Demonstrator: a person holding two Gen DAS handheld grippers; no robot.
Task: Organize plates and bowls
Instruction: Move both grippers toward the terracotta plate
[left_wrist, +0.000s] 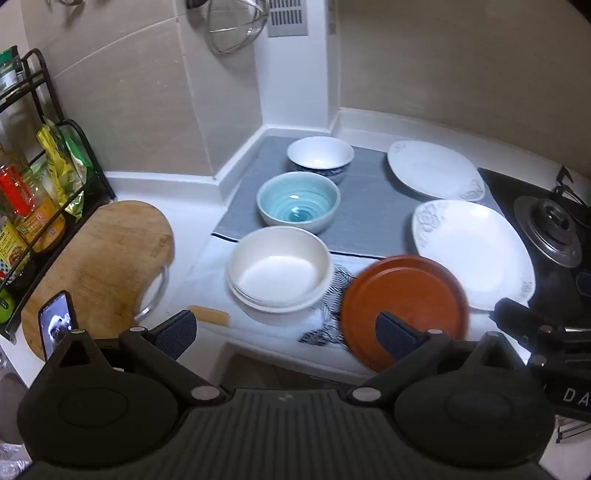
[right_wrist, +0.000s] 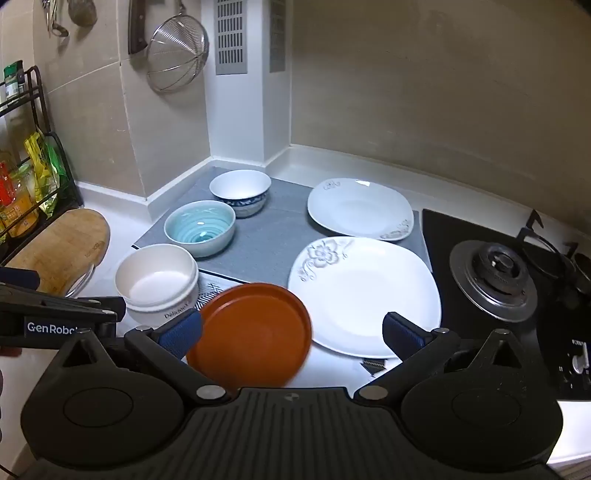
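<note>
With both tongs, left (left_wrist: 286, 334) and right (right_wrist: 291, 330), gaping wide and empty, I'd nip the orange plate (right_wrist: 255, 332), low centre, by its rim.

Place: a home kitchen.
Evidence, right of frame: a gas burner (right_wrist: 496, 275) is set into the counter.
Evidence, upper left: a strainer (right_wrist: 177, 55) is hung on tiled wall.
Evidence, left edge: a condiment rack (left_wrist: 40, 192) is seen.

Dishes on a kitchen counter (right_wrist: 122, 221)
Orange plate (right_wrist: 255, 332) between the open right gripper (right_wrist: 291, 332) fingers; white bowl (right_wrist: 157, 282) just left of it.
</note>
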